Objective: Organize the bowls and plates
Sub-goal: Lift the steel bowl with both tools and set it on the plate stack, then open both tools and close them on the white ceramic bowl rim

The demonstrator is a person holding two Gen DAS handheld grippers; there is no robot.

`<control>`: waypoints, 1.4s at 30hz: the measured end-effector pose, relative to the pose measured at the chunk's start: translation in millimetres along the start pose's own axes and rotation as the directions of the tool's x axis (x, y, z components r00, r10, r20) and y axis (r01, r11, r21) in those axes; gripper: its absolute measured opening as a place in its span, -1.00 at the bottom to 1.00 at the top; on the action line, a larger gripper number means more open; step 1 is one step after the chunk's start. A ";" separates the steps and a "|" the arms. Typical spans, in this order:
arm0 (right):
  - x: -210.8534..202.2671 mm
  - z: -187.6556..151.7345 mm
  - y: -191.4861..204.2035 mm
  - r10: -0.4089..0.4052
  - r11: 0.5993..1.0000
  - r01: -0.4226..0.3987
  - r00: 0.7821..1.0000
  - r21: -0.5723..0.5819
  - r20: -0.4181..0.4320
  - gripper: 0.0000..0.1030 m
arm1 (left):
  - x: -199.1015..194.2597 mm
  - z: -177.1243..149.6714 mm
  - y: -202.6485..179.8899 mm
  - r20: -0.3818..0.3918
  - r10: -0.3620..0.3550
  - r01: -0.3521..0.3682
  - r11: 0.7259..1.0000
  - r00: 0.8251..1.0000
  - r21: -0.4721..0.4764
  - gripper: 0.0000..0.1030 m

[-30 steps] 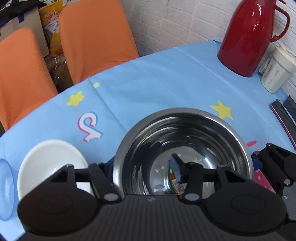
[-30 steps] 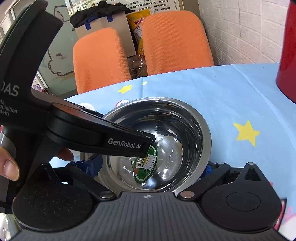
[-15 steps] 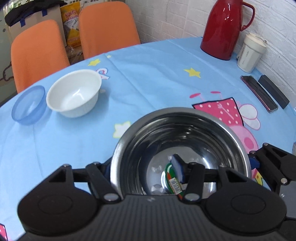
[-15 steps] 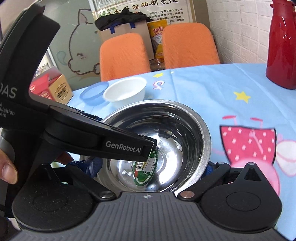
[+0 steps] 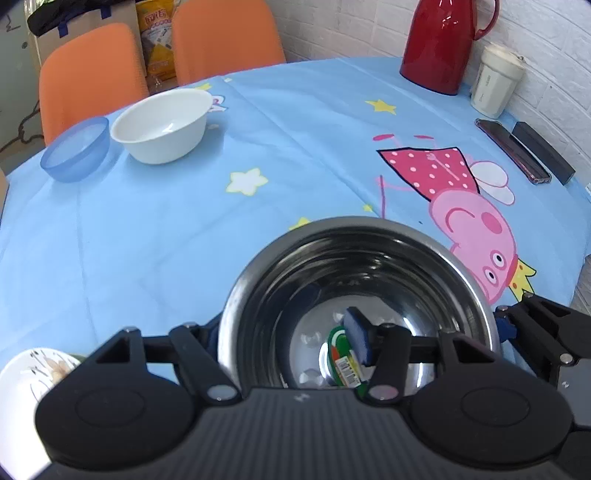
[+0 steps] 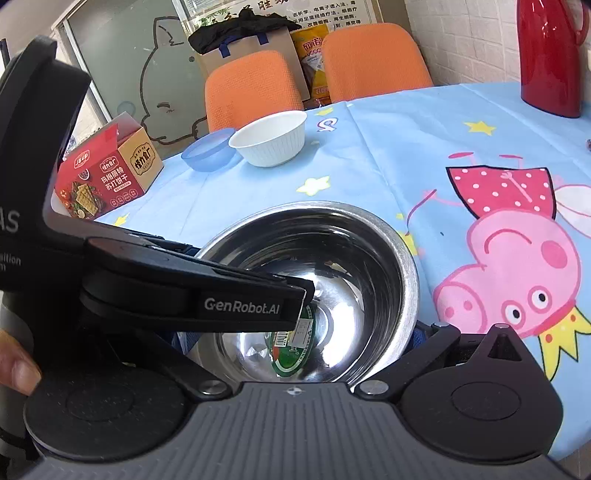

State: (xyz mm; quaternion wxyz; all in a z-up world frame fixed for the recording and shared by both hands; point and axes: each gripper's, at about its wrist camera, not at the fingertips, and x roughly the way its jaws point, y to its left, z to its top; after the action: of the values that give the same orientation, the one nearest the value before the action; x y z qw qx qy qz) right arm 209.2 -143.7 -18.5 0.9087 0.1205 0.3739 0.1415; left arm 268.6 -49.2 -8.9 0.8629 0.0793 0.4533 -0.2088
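Both grippers' outer pads hidden, steel bowl [image 5: 354, 266]

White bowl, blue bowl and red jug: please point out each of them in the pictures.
white bowl [image 5: 162, 127]: left wrist view, inside wall of the bowl.
blue bowl [image 5: 75, 155]: left wrist view, outer side wall.
red jug [image 5: 439, 40]: left wrist view, middle of the body.

Red thermos [image 5: 443, 40], white cup [image 5: 496, 83], cracker box [image 6: 107, 173], orange chairs [image 5: 225, 35] around cartoon tablecloth [image 5: 295, 147].
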 end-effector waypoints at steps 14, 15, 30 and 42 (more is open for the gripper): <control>13.7 3.3 -10.2 0.009 1.000 -0.009 1.000 -0.016 -0.024 0.74 | 15.6 7.0 0.7 0.009 -0.008 0.008 1.000 1.000 -0.015 0.35; 13.7 3.0 -11.6 0.016 1.000 -0.016 1.000 -0.006 -0.026 0.74 | 13.0 6.9 1.5 0.022 -0.009 0.009 1.000 1.000 -0.016 0.35; -39.5 11.4 -47.2 -0.043 0.989 0.029 0.994 0.142 0.101 0.74 | -49.9 12.4 22.3 0.180 0.070 -0.064 0.997 0.981 -0.039 0.46; -6.5 61.7 -4.1 0.002 0.998 0.004 0.997 -0.061 0.083 0.74 | -41.2 22.1 67.1 0.164 0.105 -0.095 0.993 0.981 -0.071 0.46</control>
State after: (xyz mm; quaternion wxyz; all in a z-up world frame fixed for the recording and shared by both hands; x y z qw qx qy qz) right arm 249.5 -156.8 27.0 0.9267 0.0981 0.3316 0.1473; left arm 293.5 16.0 33.9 0.9094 0.0571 0.3810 -0.1567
